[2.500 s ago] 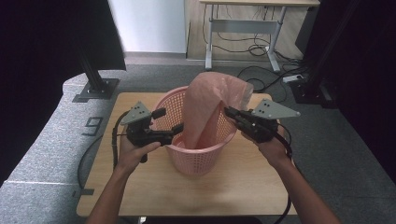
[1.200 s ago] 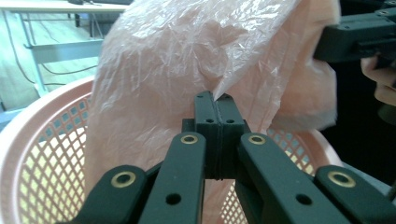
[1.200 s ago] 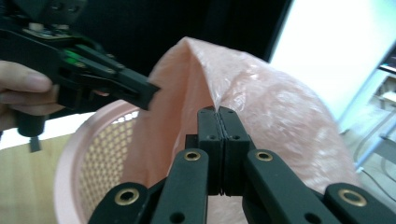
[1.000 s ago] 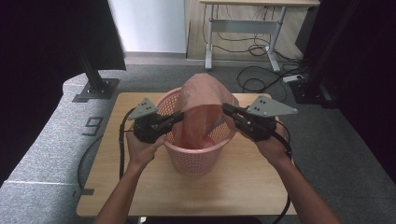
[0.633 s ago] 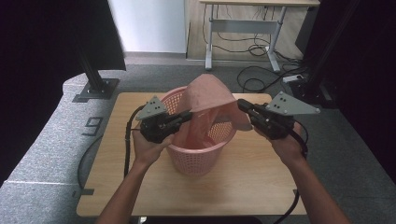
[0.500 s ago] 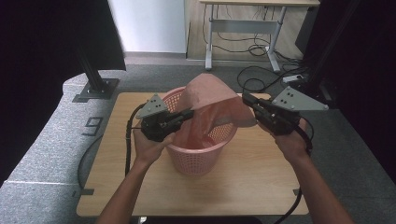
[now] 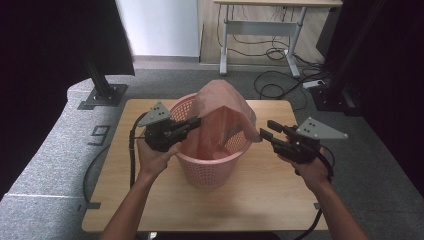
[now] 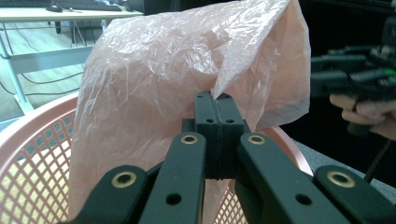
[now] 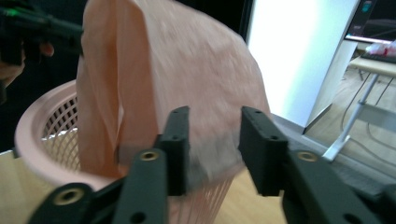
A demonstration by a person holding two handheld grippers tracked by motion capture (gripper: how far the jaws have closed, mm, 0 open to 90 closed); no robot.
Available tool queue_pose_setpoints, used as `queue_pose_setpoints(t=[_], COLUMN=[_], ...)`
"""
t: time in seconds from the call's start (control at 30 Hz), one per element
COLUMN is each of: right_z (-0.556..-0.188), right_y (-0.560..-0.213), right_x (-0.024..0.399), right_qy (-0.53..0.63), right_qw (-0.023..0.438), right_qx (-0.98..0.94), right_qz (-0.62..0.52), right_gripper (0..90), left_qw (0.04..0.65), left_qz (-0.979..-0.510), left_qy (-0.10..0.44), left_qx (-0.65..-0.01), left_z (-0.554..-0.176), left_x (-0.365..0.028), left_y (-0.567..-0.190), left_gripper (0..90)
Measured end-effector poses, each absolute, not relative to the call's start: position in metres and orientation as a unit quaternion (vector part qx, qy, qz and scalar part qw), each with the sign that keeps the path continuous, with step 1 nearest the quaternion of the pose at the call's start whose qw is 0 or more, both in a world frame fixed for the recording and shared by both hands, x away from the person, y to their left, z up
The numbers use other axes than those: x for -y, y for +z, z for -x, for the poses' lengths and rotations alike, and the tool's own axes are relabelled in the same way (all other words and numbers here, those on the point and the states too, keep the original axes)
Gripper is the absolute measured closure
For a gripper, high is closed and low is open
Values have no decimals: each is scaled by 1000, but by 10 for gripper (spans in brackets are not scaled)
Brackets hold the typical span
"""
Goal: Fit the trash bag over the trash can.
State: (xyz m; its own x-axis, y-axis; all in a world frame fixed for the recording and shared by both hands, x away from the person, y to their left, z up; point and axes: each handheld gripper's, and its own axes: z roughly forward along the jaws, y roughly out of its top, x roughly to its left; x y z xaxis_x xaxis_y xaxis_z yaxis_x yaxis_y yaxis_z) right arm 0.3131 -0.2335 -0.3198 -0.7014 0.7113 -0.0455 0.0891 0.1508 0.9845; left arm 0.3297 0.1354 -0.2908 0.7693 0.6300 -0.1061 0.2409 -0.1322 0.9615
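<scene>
Holding: two hands reach in from the near edge of the wooden surface, each with a black tool.
Left tool: jaws clamped shut on a fold of the thin pink plastic bag, above the near left rim of the basket.
Right tool: just beside the basket's right side; jaws have just been opening and stand apart, the bag's loose edge hanging between them without being pinched.
Bag: lifted and draped over the pink mesh basket, its lower part hanging inside.
Basket: upright at the middle of the surface.
Farther off: grey carpet, a desk frame and cables.
</scene>
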Motion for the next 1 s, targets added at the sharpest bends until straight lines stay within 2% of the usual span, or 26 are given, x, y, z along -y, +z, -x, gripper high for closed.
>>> queue_pose_setpoints(t=[0.23, 0.4, 0.5, 0.6, 0.7, 0.77, 0.8, 0.87, 1.0], right_z=[-301, -303, -308, -316, -322, -325, -325, -327, -328], right_y=[-341, -346, -346, -347, -347, -345, -345, -338, -328], right_x=[242, 233, 224, 214, 212, 212, 212, 215, 220], right_qy=[594, 591, 589, 578, 574, 578, 578, 584, 585], right_qw=[245, 241, 241, 250, 256, 256, 256, 263, 276], right_qx=[-711, -715, -718, -721, -721, -717, -717, -710, -704], right_qz=[-284, -286, -282, -288, -293, -293, -293, -294, -294], right_gripper=[425, 377, 383, 519, 709, 799, 799, 870, 881], left_qw=[588, 586, 586, 586, 587, 586, 586, 586, 593], left_qz=[-734, -736, -737, -736, -735, -735, -735, -736, -734], left_qy=[166, 166, 166, 167, 166, 167, 167, 167, 158], left_qx=[-297, -295, -294, -295, -296, -296, -296, -296, -289], left_z=[-328, -328, -329, -329, -329, -329, -329, -329, -330], left_x=[-136, -134, -134, -135, -137, -138, -138, -138, -138], left_y=[-290, -290, -290, -290, -290, -290, -290, -289, -286], left_gripper=[900, 900, 900, 900, 900, 900, 900, 900, 900])
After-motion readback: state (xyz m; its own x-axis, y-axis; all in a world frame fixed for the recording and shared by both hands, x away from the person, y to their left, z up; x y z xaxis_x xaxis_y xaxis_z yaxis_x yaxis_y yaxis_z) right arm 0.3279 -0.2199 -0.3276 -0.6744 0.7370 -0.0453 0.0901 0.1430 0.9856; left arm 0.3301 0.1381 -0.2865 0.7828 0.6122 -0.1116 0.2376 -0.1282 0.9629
